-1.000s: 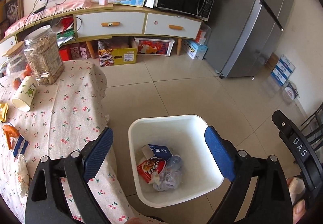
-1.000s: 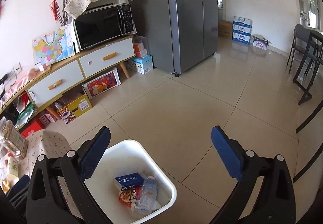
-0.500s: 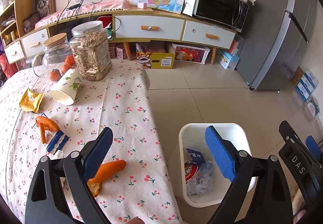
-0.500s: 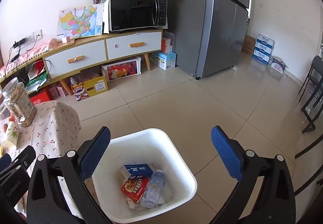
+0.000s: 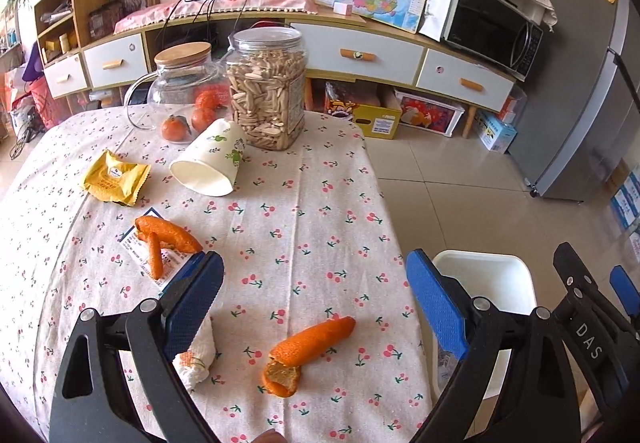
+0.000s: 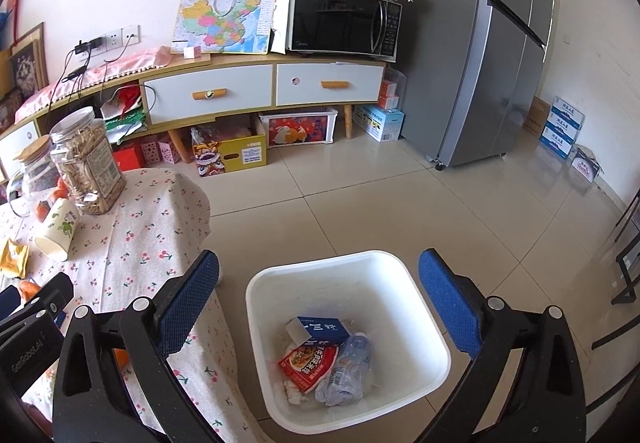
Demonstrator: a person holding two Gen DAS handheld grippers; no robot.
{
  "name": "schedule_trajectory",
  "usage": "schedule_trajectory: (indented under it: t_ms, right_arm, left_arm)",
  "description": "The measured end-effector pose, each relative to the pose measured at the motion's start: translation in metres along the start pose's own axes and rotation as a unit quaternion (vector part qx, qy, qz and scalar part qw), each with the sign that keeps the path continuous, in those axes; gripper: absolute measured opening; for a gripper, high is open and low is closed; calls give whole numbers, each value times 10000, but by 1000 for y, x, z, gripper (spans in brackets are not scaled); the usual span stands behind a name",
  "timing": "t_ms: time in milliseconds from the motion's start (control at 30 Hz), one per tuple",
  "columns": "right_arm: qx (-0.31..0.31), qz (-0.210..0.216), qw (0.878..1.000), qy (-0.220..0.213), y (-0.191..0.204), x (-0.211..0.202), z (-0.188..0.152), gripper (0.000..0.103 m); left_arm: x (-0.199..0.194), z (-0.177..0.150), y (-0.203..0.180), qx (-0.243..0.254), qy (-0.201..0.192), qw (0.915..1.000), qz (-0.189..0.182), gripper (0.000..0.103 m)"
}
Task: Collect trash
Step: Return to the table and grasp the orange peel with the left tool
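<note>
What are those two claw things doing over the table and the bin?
Someone is clearing trash off the table with a gripper in each hand. The left gripper is open and empty above an orange peel on the tablecloth, probably the next pick. More peel, a yellow wrapper, a tipped cup and a crumpled tissue lie there too. The right gripper is open and empty over the white bin, which already holds a blue box, a red packet and a bottle.
</note>
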State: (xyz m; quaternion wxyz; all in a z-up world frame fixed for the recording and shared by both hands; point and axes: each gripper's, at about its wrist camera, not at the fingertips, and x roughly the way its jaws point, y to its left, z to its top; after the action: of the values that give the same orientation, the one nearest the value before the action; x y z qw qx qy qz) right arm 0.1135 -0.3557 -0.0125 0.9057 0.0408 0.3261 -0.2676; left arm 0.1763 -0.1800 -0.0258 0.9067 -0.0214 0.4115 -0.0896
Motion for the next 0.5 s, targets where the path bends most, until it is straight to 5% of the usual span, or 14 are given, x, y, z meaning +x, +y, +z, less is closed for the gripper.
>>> schedule_trajectory:
  t_ms: [500]
  right_arm:
    - [-611,556,9966,10,83,-7,-3,96]
  left_arm:
    - [27,5,95,-695,284,9947,709,90]
